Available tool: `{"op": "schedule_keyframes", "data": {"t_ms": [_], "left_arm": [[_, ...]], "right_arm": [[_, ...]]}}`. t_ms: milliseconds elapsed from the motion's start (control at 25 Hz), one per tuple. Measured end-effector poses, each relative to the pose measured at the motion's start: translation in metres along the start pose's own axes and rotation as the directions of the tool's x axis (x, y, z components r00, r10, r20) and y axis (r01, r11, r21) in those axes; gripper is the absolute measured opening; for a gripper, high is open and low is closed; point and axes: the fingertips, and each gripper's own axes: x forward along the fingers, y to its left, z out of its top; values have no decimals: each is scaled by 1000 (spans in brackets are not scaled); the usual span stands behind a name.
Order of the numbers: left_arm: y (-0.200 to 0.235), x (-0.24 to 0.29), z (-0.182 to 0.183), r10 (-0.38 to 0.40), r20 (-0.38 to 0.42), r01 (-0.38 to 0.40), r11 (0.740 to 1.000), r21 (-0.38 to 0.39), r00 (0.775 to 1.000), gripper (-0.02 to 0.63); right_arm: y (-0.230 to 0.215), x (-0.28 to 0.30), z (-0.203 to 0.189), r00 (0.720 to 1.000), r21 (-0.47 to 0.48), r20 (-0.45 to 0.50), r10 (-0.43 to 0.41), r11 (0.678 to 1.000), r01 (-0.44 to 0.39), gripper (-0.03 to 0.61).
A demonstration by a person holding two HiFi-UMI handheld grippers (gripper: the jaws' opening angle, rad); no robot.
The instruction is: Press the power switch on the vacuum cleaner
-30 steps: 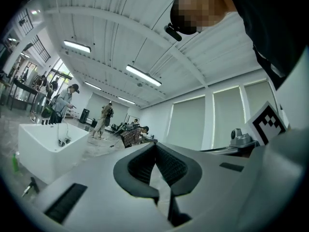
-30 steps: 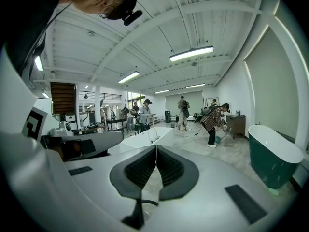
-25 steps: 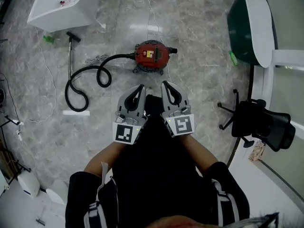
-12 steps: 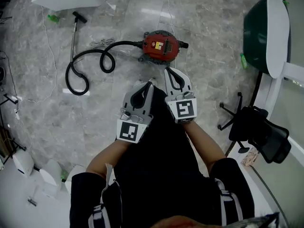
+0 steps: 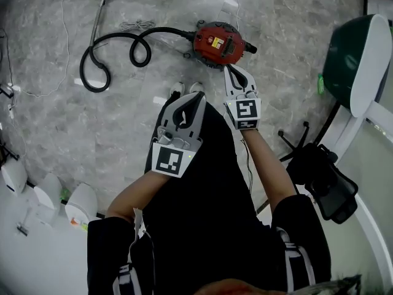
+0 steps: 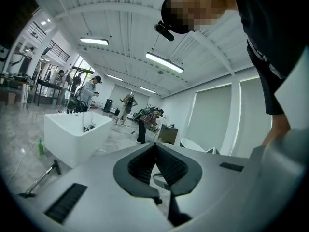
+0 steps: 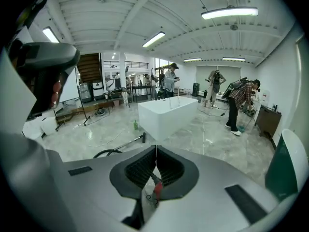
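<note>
A red canister vacuum cleaner (image 5: 218, 45) sits on the grey marble floor at the top of the head view, its black hose (image 5: 110, 57) looping off to the left. My right gripper (image 5: 234, 70) reaches toward it with its tips shut, just below the red body and apart from it. A sliver of that red body (image 7: 157, 191) shows through the gap behind the jaws in the right gripper view. My left gripper (image 5: 196, 97) is held lower, over the black clothing, its tips also shut on nothing. In the left gripper view the gripper (image 6: 155, 144) points out into the room.
A white bathtub-like unit (image 7: 166, 115) stands beyond the vacuum, with the vacuum wand (image 7: 128, 141) lying before it. A green and white chair (image 5: 359, 60) is at the right, a black office chair (image 5: 322, 177) lower right. Several people stand far off in the hall.
The view has moved closer to the vacuum cleaner. My right gripper has stretched forward toward its red body; the left has stayed back near the body.
</note>
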Motion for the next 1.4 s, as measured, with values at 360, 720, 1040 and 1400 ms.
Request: {"op": "schedule_keyframes", "data": {"t_ms": [360,720,1040,1400], "left_arm": [[18,11,-5,31,-27,-31,999,8,999,18],[35,8,-16,61,-58,-61,998,5,996,18],[53,10,-31,90,-58,-93,994,-51,994,18],[66,17,-37,122,-51,-125,989,-72,991,18]], "right_arm": [[-11,71,-48,988,-83,-141,62,994,-74,20],[-28,117,-90,959,-130,-278,60,986,-100,20],[-36,152,-120,936,-159,-345,75,978,-137,20],[-42,183,-146,903,-224,-420,91,954,-200,20]]}}
